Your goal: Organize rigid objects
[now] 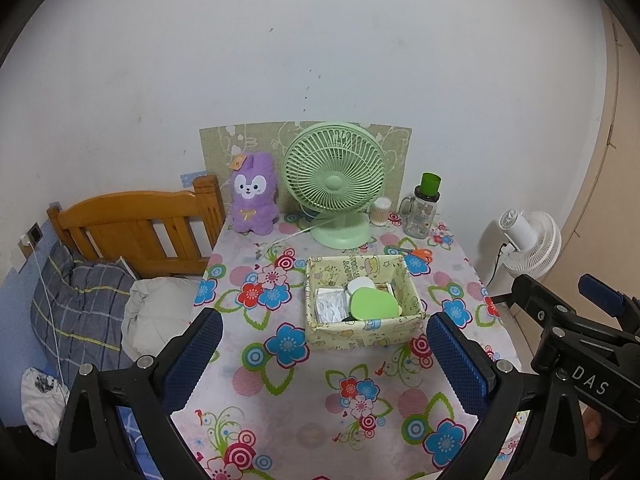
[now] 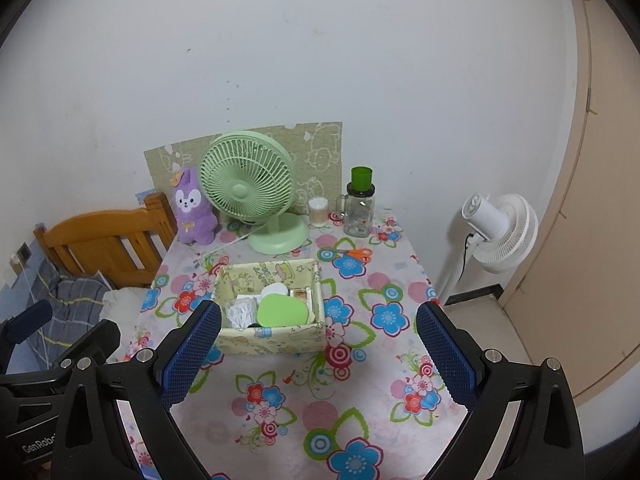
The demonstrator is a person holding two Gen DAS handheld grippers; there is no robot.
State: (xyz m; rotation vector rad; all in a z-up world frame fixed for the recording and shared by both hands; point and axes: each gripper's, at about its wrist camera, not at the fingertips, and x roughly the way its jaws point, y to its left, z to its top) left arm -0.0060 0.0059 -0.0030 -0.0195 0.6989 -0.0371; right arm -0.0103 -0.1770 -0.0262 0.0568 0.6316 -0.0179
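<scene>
While both tongs hang spread and empty: one fabric box (image 1: 362, 336), ahead of them.
Contents: one green lid (image 1: 374, 304), one white disc (image 1: 360, 285), one clear packet (image 1: 330, 305).

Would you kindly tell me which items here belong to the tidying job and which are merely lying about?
Job: storage box, green lid and white packet inside it, orange scissors.

Lying about: green desk fan, purple plush rabbit, glass jar, cotton swab tub, white floor fan.

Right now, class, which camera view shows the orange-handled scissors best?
The right wrist view: the scissors lie in full sight beside the storage box. In the left wrist view, the scissors sit behind the box's far corner, blades partly hidden.
</scene>
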